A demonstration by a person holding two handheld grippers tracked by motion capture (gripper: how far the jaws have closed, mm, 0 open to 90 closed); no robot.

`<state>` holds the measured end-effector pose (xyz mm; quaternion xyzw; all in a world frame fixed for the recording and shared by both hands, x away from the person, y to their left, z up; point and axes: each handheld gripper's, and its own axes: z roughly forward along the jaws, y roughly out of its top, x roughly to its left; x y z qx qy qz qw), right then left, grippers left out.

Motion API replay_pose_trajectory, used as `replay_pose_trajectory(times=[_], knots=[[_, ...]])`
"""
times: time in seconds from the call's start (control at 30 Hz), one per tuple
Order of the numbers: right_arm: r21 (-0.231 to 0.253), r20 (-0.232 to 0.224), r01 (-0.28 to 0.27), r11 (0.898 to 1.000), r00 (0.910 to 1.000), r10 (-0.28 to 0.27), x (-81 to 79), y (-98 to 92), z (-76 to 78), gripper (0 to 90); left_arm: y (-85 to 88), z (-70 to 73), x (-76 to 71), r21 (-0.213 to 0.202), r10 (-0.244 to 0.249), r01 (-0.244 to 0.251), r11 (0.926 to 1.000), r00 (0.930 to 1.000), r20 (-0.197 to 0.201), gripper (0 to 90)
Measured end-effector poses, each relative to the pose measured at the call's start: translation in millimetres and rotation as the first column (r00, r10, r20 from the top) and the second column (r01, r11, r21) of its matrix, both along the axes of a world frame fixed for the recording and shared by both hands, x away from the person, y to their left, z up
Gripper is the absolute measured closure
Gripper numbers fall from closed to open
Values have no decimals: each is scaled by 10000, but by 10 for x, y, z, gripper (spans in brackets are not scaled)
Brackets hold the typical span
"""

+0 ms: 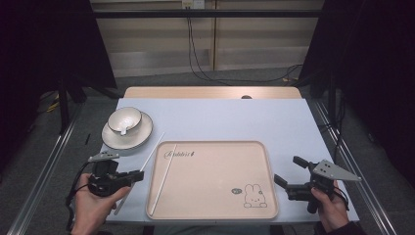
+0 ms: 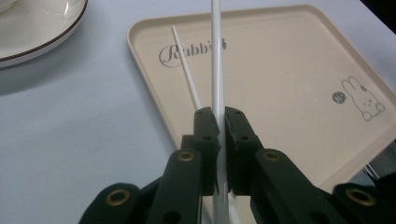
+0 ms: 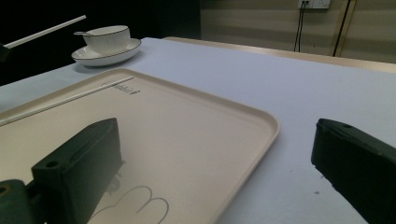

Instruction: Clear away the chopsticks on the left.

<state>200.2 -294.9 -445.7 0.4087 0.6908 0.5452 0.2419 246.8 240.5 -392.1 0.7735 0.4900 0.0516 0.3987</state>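
One white chopstick (image 2: 216,70) is sitting clamped between the jaws of the left gripper (image 1: 138,175), running forward past the jaw tips and trailing back beneath the gripper body toward the person's left hand (image 1: 93,203). In the left gripper view it is lying along the gripper's own line, its far end reaching out over the tray (image 2: 289,60). In the high view it is slanting from below the gripper up toward the plate (image 1: 113,139).

A second chopstick (image 1: 163,180) is lying flat in the tray, just to the right of the left gripper's tips and nearly parallel to the held one, one end near the printed lettering.

Ahead of the left gripper and to its left, a bowl (image 1: 125,119) with a spoon in it is standing on the plate.

The right gripper (image 1: 286,171) is hovering beside the tray's right edge, well apart from both chopsticks, its jaws standing wide with nothing between them. Everything is resting on the pale blue surface (image 1: 235,117).
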Motion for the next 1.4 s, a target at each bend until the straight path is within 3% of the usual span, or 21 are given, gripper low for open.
replay_pose_trajectory(times=[0.13, 0.23, 0.4, 0.53, 0.73, 0.97, 1.2, 1.27, 1.4], knots=[[7, -8, 1, 10000, 10000, -1, 1, -1, 0, 14, -145, -12, -26, 84, 251, -249, 9997, 9993, -275, 846], [20, 7, 2, 10000, 10000, -2, -1, 2, 1, 14, -231, -42, 10, -400, 649, -669, 9970, 9967, -486, 846], [27, -16, -54, 10000, 10000, 54, -2, -5, 1, 14, -466, -159, 79, -226, 539, -555, 9982, 9963, -669, 846], [19, -4, -36, 10000, 10000, 36, 0, -2, 0, 14, -606, -291, 196, -69, 602, -613, 9981, 9917, -1137, 846], [7, -4, -45, 10000, 10000, 45, 2, -1, -1, 14, -675, -404, 294, 212, 1263, -1247, 9920, 9843, -1229, 847], [32, -27, -84, 10000, 10000, 84, -2, 6, 1, 14, -735, -558, 319, 405, 1382, -1332, 9903, 9756, -1705, 846], [9, -48, -156, 9999, 9999, 156, -5, 7, 0, 14, -804, -655, 332, 880, 1200, -1049, 9906, 9747, -1888, 845], [2, -46, -162, 9999, 9999, 162, -6, 7, 0, 14, -833, -672, 324, 1036, 1157, -984, 9897, 9772, -1777, 844], [9, -57, -172, 9999, 9998, 172, -7, 9, 0, 14, -835, -679, 331, 1024, 1160, -994, 9898, 9784, -1709, 842]])
